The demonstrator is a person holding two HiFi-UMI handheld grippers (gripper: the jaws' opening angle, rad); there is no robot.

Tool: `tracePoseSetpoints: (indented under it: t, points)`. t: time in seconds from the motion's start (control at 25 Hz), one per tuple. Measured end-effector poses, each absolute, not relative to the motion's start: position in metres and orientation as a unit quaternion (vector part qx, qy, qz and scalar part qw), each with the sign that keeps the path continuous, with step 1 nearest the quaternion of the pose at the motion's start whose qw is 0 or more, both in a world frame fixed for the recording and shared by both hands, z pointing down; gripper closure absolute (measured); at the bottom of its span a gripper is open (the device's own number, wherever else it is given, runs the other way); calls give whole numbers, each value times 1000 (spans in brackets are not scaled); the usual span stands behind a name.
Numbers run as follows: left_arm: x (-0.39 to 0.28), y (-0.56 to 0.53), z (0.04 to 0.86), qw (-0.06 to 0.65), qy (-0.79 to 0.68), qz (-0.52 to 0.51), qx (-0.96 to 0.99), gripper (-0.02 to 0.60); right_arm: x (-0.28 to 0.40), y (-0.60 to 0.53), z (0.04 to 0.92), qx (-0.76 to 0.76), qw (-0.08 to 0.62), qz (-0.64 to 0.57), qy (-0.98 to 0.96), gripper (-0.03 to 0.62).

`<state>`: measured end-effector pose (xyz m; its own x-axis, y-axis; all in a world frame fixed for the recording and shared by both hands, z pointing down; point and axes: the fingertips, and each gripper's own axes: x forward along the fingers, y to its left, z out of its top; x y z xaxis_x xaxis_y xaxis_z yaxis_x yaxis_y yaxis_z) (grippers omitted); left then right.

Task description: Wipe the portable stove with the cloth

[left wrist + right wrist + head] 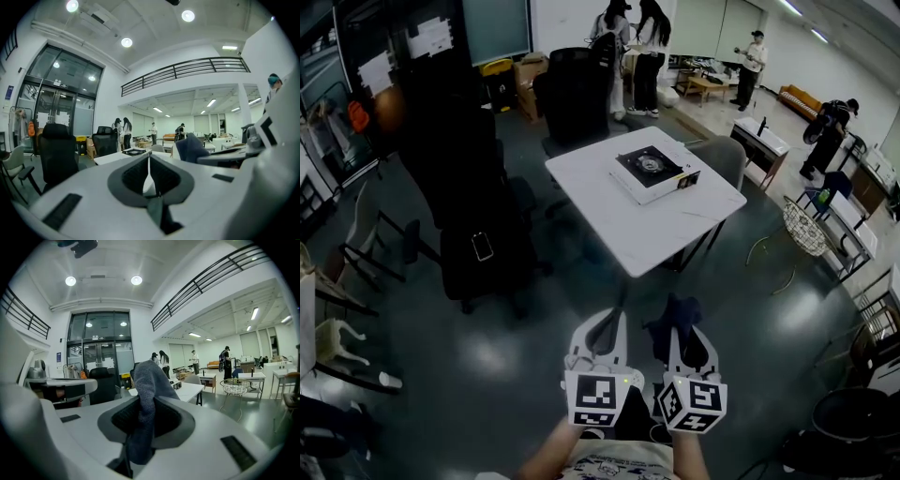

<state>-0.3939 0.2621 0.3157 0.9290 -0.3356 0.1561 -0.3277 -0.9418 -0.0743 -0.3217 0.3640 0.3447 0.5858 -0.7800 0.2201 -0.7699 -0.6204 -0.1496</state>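
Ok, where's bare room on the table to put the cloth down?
The table is bare from the stove to its near corner, and along its left edge. Right of the stove is tight: only a thin strip before the edge and the grey chair.

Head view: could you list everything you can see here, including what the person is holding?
Table: one, white, middle of the room.
Stove: one, black top on a pale body, on the table.
Office chairs: at least two, black, left of and behind the table.
People: four, standing at the far end.
Wire basket: one, white, right of the table.
Cloth: one, dark blue-grey, pinched in the right gripper.
Left gripper: white, jaws together, empty.
Right gripper: white, shut on the cloth.
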Motion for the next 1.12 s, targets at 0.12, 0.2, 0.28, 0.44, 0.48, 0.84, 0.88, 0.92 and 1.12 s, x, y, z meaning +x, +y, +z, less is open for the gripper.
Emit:
tracePoseSetpoints:
  t: [0.12,0.2,0.28,0.44,0.48,0.84,0.88,0.92,1.12]
  points:
    - [-357,246,315,22,180,-83,-980,560,-283,347,343,-885,17,-133,447,503]
    - [-331,237,312,22,188,-83,-979,560,-255,338,340,-881,14,-132,454,503]
    - [-305,229,307,23,196,-81,-977,560,-228,329,336,-878,12,-130,461,503]
    - [-255,211,300,24,209,-77,-975,560,-174,311,329,-873,11,-126,472,503]
    - [-244,207,299,25,212,-76,-974,560,-161,307,329,-872,11,-126,474,503]
    - [-185,184,309,22,229,-90,-969,560,-94,284,337,-863,16,-137,486,503]
    - [-181,181,311,21,230,-92,-969,560,-90,283,339,-863,16,-139,486,503]
    - [-177,179,312,21,231,-95,-968,560,-85,281,340,-863,16,-142,485,503]
    - [-151,163,321,16,225,-107,-968,560,-61,271,350,-863,18,-153,481,502]
